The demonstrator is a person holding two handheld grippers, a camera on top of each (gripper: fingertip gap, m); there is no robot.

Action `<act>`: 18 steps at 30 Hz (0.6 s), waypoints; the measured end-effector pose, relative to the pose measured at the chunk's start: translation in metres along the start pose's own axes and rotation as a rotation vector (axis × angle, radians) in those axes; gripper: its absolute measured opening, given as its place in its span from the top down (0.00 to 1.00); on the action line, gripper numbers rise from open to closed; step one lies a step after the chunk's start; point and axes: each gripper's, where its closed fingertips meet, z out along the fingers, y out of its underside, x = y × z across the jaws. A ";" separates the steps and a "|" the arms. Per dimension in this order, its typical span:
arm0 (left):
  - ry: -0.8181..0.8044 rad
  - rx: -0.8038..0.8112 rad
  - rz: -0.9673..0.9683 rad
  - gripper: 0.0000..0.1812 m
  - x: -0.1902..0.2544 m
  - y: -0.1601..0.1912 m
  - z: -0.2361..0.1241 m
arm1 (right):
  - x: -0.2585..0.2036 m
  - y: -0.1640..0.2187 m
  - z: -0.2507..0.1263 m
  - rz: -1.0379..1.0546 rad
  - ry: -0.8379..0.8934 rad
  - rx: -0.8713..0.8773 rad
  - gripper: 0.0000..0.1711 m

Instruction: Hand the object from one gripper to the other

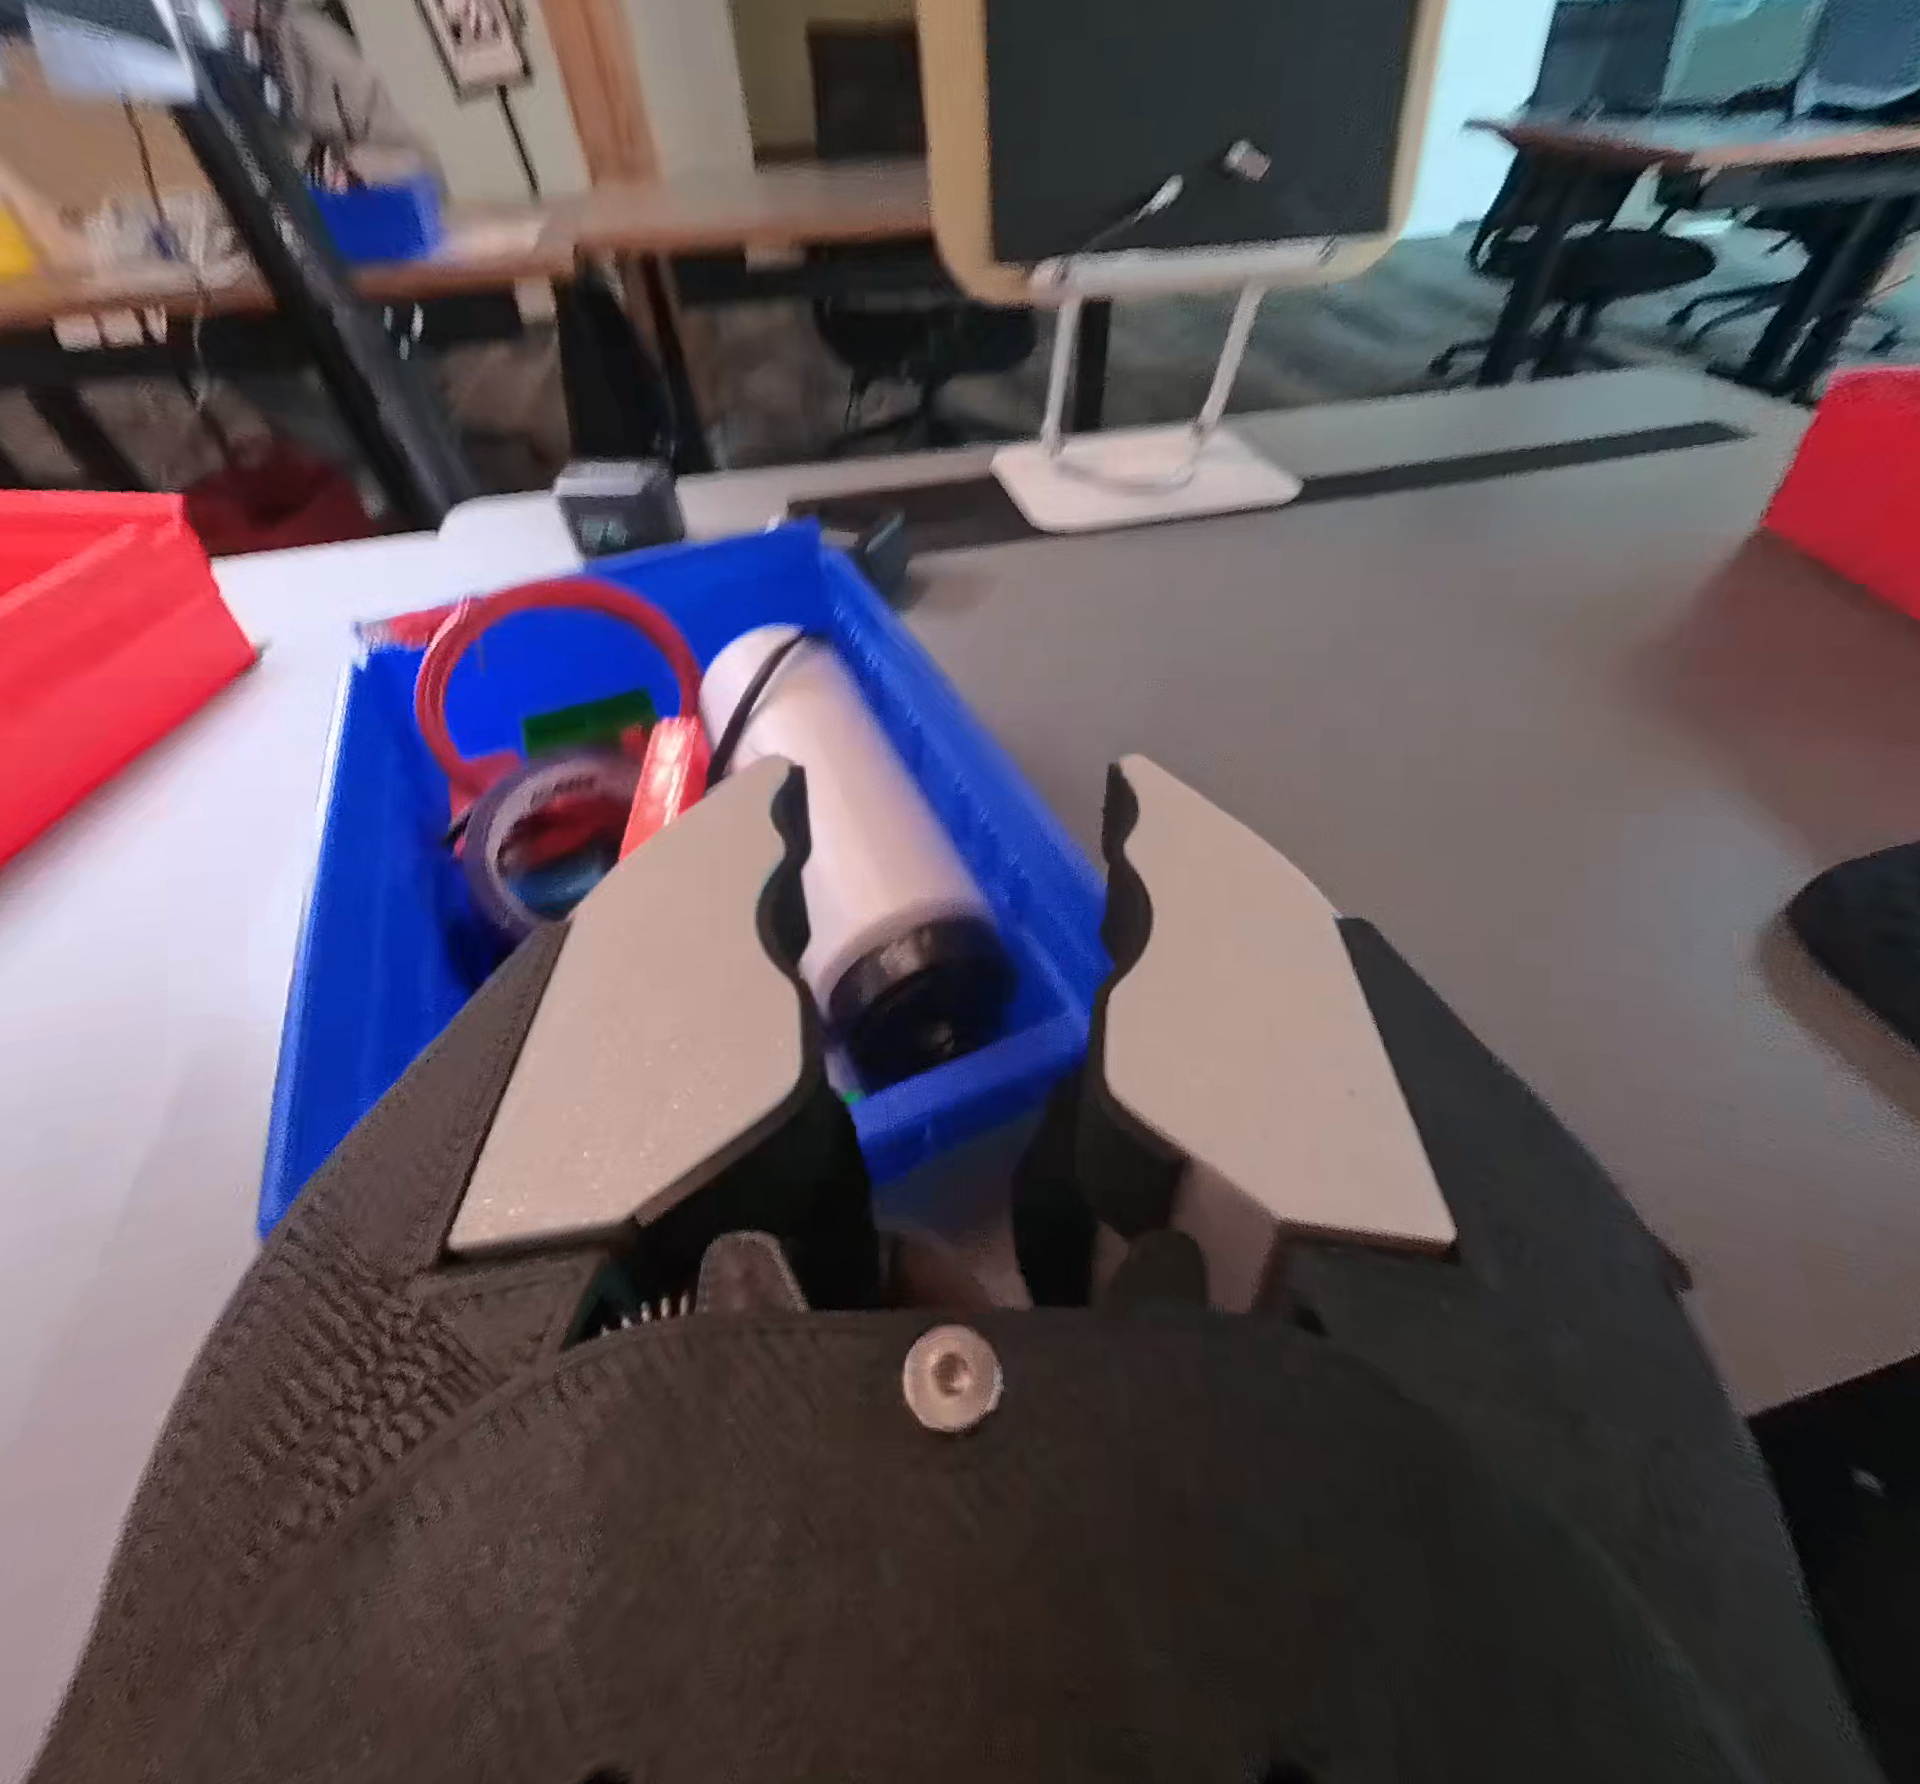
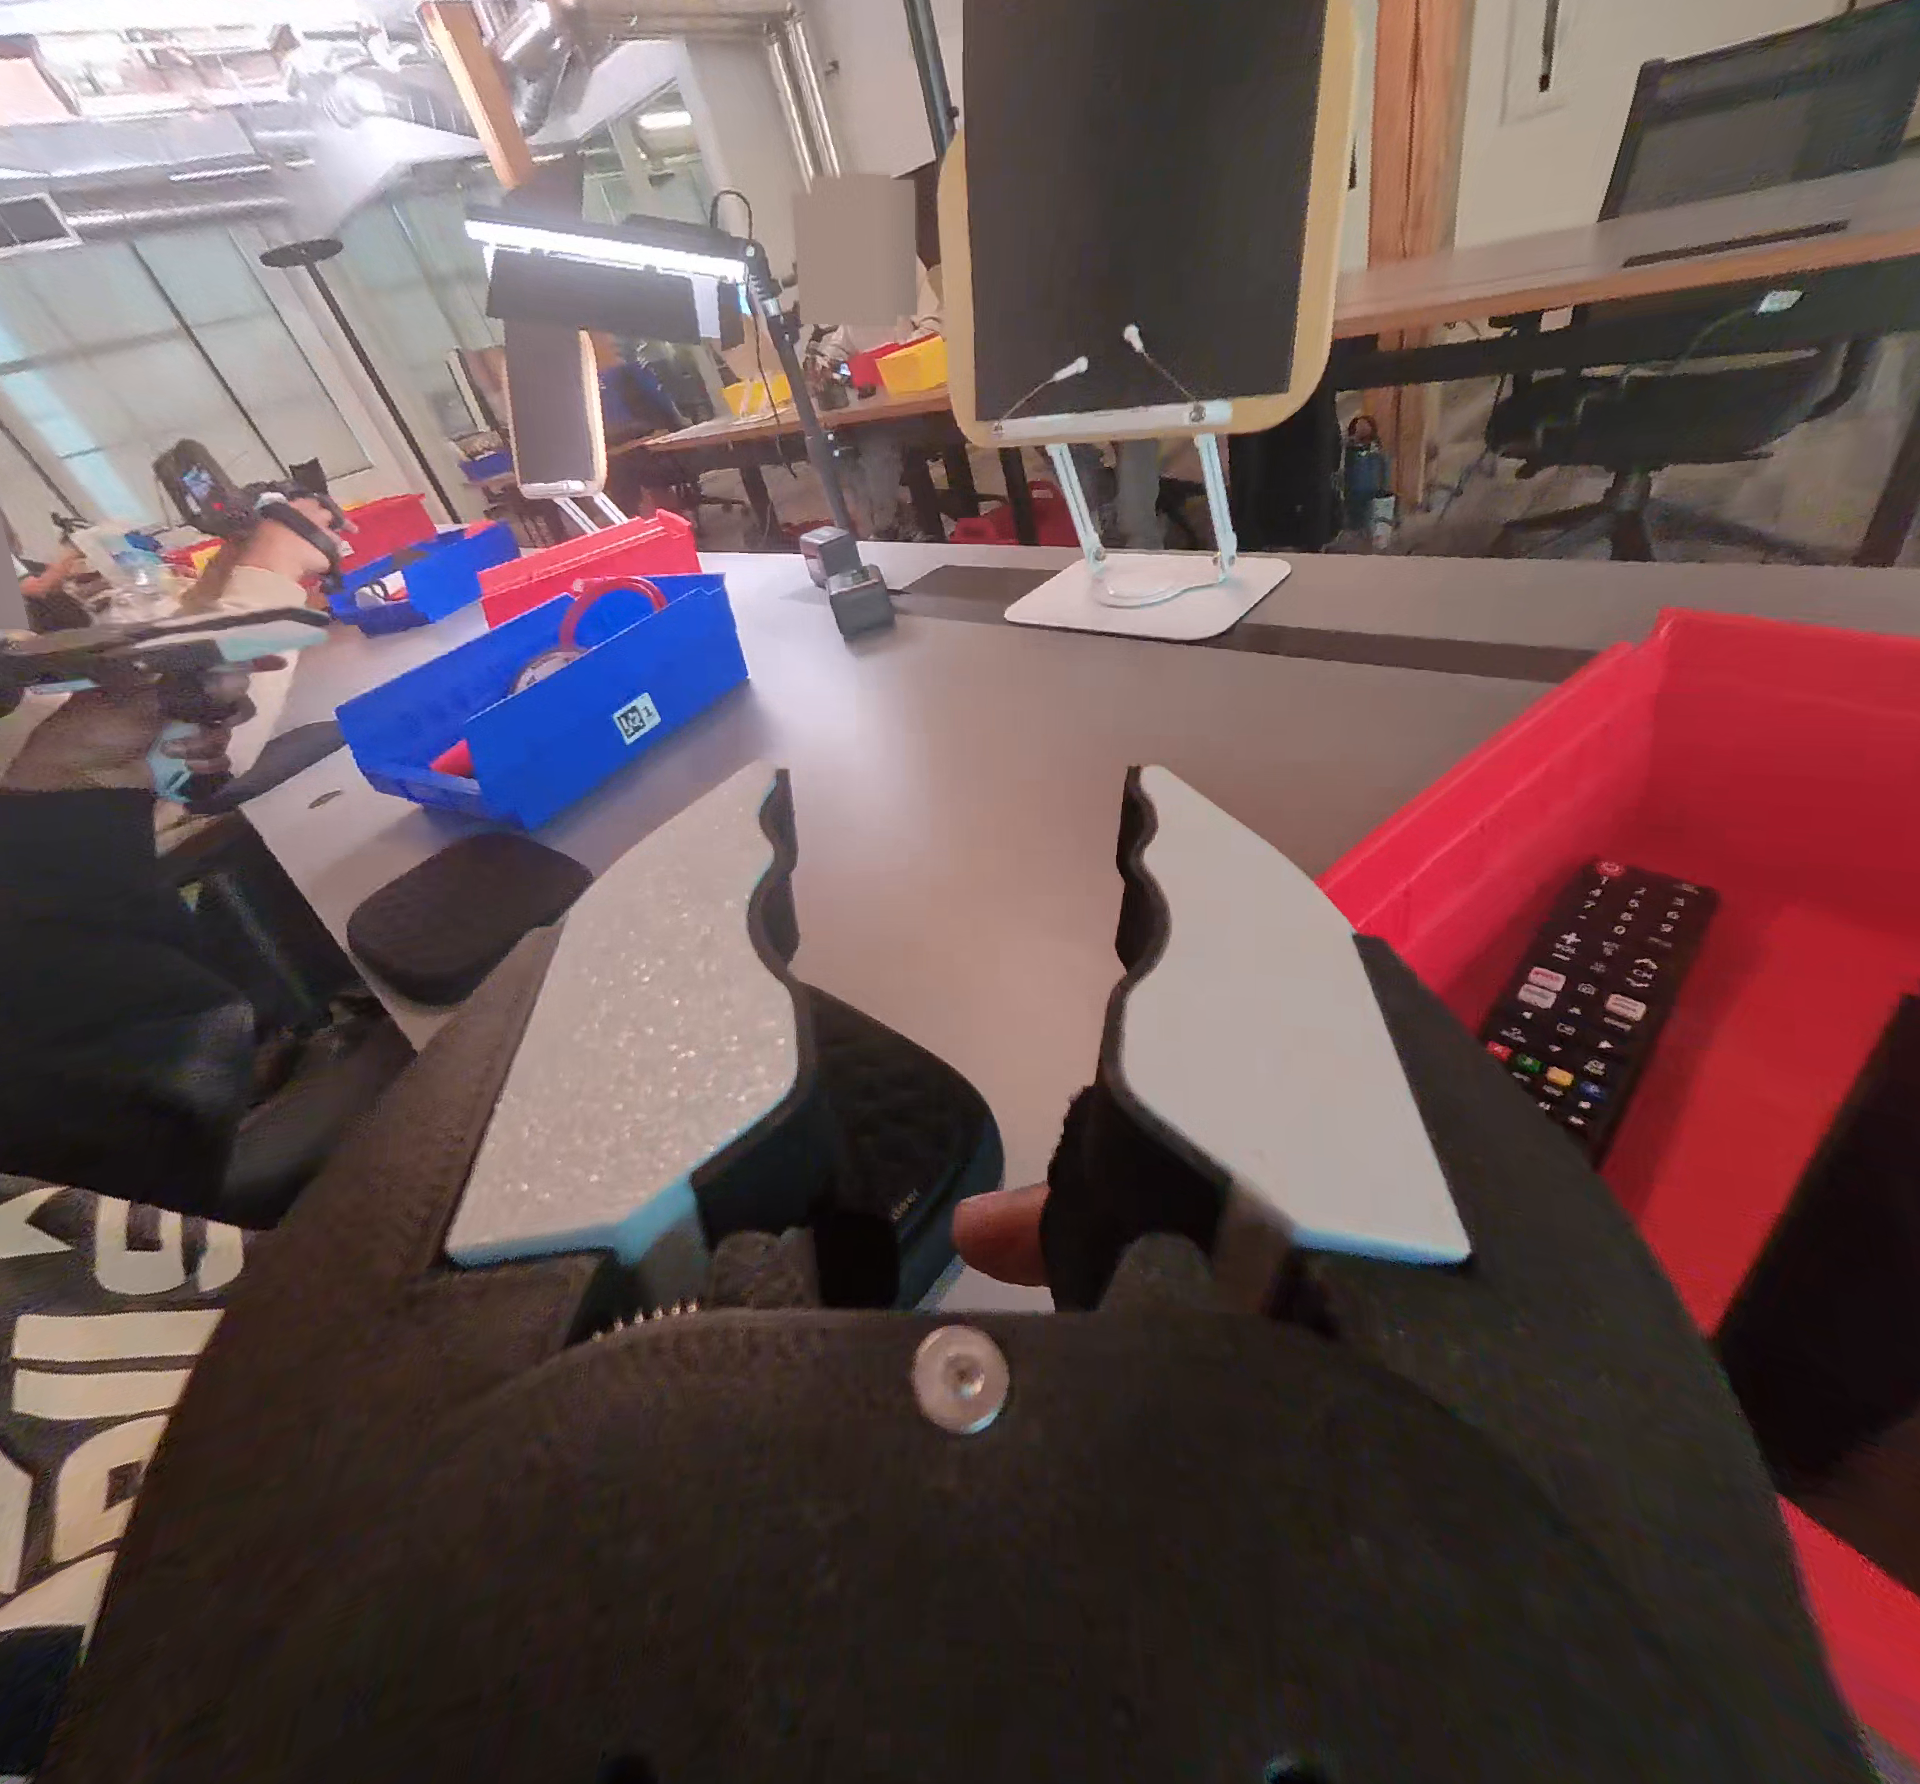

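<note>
My left gripper (image 1: 951, 799) is open and empty, hovering just above the near end of a blue bin (image 1: 966, 799). In the bin lie a white cylinder with a black cap (image 1: 883, 830), a red cable loop (image 1: 551, 612), a tape roll (image 1: 530, 851) and a red clip (image 1: 665, 784). My right gripper (image 2: 951, 799) is open and empty over the grey table (image 2: 1039, 695), apart from everything. The blue bin (image 2: 582, 737) shows at the left in the right wrist view, with the other gripper (image 2: 156, 654) in a hand beside it.
A red bin (image 2: 1662, 778) at the right holds a black remote control (image 2: 1600, 996). Another red bin (image 1: 94, 633) stands at the left. A tablet on a white stand (image 2: 1143, 280) and a small black box (image 2: 857, 591) stand at the table's back. Black pads (image 2: 468, 913) lie near the front edge. The gap from one gripper's tips to the other's is roughly 60 centimetres. From the left gripper's tips to the tape roll (image 1: 530, 851) is close to 25 centimetres.
</note>
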 end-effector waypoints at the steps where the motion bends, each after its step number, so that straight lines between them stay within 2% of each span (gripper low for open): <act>1: -0.031 -0.042 -0.011 0.69 -0.011 0.009 0.003 | -0.001 -0.003 -0.003 -0.019 0.017 0.016 0.65; 5: -0.170 -0.230 0.006 0.68 -0.055 0.046 0.018 | -0.009 -0.010 -0.011 -0.077 0.035 0.041 0.66; 7: -0.151 -0.325 0.001 0.68 -0.068 0.058 0.032 | -0.013 -0.013 -0.014 -0.086 0.032 0.055 0.66; 12: -0.134 -0.683 0.020 0.70 -0.101 0.099 0.059 | -0.020 -0.020 -0.019 -0.114 0.030 0.086 0.68; 16: -0.135 -0.910 0.017 0.71 -0.111 0.135 0.061 | -0.022 -0.018 -0.017 -0.122 0.027 0.074 0.69; 18: -0.113 -0.973 0.007 0.74 -0.112 0.148 0.062 | -0.024 -0.018 -0.016 -0.126 0.022 0.072 0.69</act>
